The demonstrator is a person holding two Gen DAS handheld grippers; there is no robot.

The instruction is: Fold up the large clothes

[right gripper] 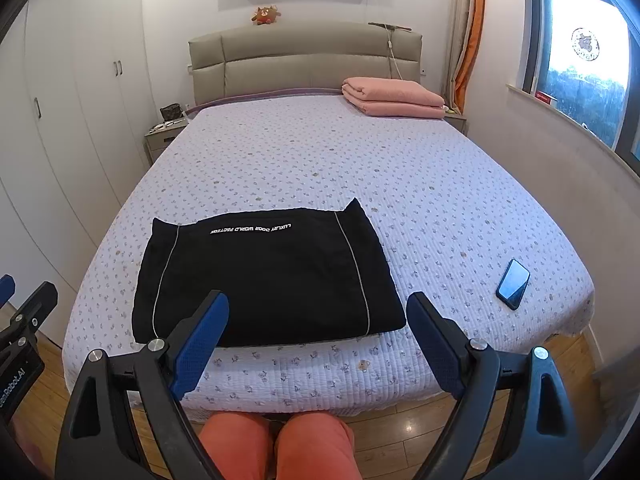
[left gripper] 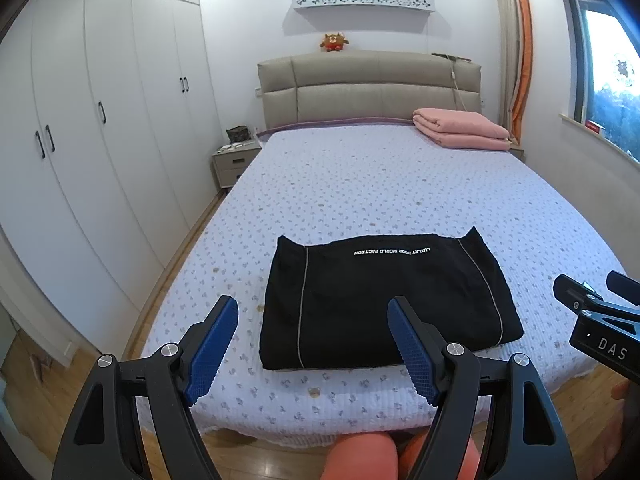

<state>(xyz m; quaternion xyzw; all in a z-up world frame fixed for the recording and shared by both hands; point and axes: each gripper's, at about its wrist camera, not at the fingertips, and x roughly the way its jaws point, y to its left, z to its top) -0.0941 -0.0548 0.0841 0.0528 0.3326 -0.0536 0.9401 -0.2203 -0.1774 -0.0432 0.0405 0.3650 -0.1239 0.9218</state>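
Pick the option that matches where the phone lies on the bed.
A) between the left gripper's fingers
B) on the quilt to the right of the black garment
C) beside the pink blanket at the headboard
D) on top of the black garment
B: the phone lies on the quilt, right of the folded black garment and apart from it.

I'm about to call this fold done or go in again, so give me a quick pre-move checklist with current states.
1. Left gripper open and empty: ok.
2. Right gripper open and empty: ok.
3. Black garment with thin white piping and white lettering lies as a flat rectangle on the floral quilted bedspread: ok.
4. Garment corners tucked: not ok, two points stick up at the far edge.
5. Dark smartphone lies apart from the garment, to its right: ok.
6. Folded pink blanket far off by the headboard: ok.
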